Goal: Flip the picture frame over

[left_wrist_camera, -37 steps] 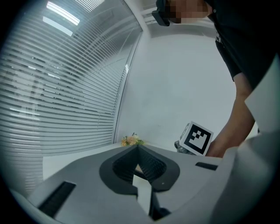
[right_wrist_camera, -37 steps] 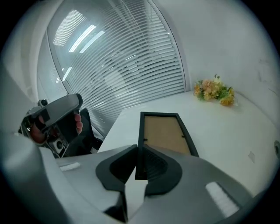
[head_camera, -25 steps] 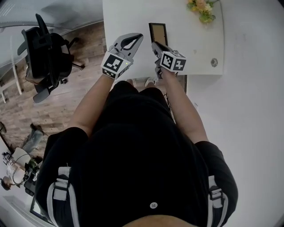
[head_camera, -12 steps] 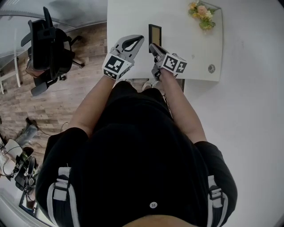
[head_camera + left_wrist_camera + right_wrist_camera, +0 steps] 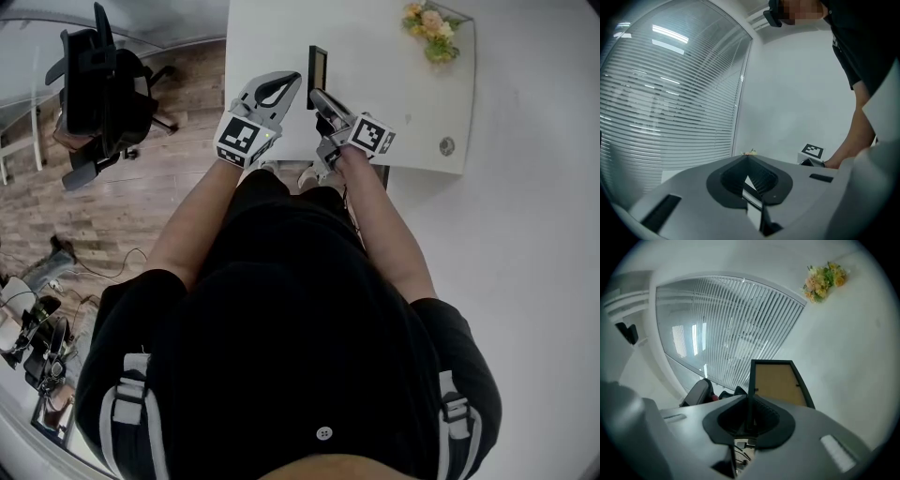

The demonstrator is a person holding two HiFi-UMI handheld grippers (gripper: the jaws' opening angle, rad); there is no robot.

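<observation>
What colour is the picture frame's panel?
The picture frame has a tan-brown panel, black border; best in the right gripper view.

1 picture frame (image 5: 318, 64), 1 desk (image 5: 394, 103), 1 bunch of flowers (image 5: 429, 28) at its far right, 1 office chair (image 5: 98, 89) at the left, and 2 grippers: left gripper (image 5: 292, 81), right gripper (image 5: 317, 96).

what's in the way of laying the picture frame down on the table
Nothing visible. The right gripper holds the picture frame tipped up on edge; the table around it is bare. The flowers sit at the far corner; the left gripper is beside the frame, apart.
</observation>
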